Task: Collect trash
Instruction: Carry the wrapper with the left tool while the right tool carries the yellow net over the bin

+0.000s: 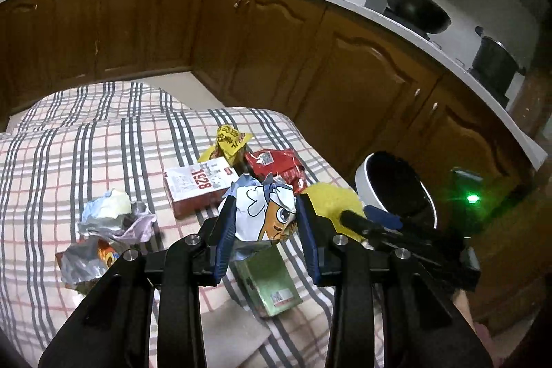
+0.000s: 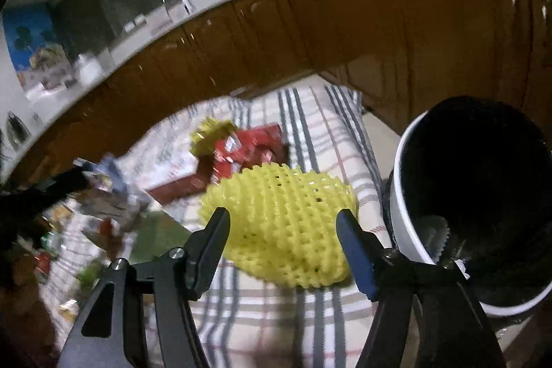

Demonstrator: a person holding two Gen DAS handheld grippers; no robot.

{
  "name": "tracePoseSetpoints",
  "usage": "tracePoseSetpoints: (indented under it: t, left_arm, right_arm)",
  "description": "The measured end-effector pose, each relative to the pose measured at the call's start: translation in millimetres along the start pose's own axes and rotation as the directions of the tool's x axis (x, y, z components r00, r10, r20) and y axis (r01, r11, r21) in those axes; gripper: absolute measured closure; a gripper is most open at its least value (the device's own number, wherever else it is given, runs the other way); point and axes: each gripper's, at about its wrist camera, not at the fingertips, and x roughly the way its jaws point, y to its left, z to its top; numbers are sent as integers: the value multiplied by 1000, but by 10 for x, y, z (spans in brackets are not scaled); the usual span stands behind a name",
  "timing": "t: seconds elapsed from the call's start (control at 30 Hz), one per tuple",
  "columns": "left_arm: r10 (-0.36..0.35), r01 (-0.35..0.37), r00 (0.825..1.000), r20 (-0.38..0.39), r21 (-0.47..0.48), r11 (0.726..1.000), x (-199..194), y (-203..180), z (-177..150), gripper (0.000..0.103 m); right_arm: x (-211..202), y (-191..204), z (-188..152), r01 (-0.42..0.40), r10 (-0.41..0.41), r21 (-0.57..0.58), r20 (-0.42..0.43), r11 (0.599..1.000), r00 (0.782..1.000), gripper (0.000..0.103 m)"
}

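Holding a crumpled cartoon-print wrapper [image 1: 267, 212] in my left gripper [image 1: 265, 231]: its blue fingers [image 1: 226, 237] press the wrapper from both sides, and the wrapper sits lifted clear of the checked cloth [image 1: 86, 140]. My right gripper [image 2: 281, 249] has its jaws well apart, nothing clamped. One yellow foam net [image 2: 286, 226] lies on the cloth in front of and between the right fingers [image 2: 357, 250]; I cannot tell whether either tip touches it.

Landmark: the white bin [image 2: 407, 219] with a dark liner, at the cloth's right edge. The foam net lies just left of the bin, near its rim. The held wrapper is further left of the bin, beyond the net.

Count of trash on the cloth, left wrist view:
- one green box [image 1: 272, 281], below the held wrapper, left of the bin
- one red-and-white box [image 1: 198, 188] printed "1928", further left of the bin
- one red packet [image 1: 276, 166], up and left of the bin
- one yellow wrapper [image 1: 227, 143], touching the red packet on the side away from the bin
- one pale crumpled heap [image 1: 115, 218], well apart from the bin, far left
- one silver-and-orange wrapper [image 1: 88, 261] below that heap

Inside the bin some pale scrap shows at the near rim; too dark to count.
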Motion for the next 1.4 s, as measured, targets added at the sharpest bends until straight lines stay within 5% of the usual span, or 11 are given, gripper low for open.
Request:
tracePoseSetpoints:
  t: [0.03,0.1,0.57,1.4]
  left_arm:
    - [0,0,1000,-2,0,1000,1,-2,-13,71]
    - [-1,1,1000,-6,3,1000,3,-18,-38,71]
    - [-88,88,996,-3,69,994,-107,-451,-73,71]
    - [-194,203,979,-65,196,959,245,-1437,52,71]
  right_arm:
    - [42,0,-15,21,-21,-9,-11,1000,1000,46]
    - [76,-25,-37,19,-20,-8,-24,1000,1000,93]
    - [-774,-27,-11,-122,119,25,102,992,988,93]
    - [-1419,-1023,-108,-9,-34,217,195,976,980,93]
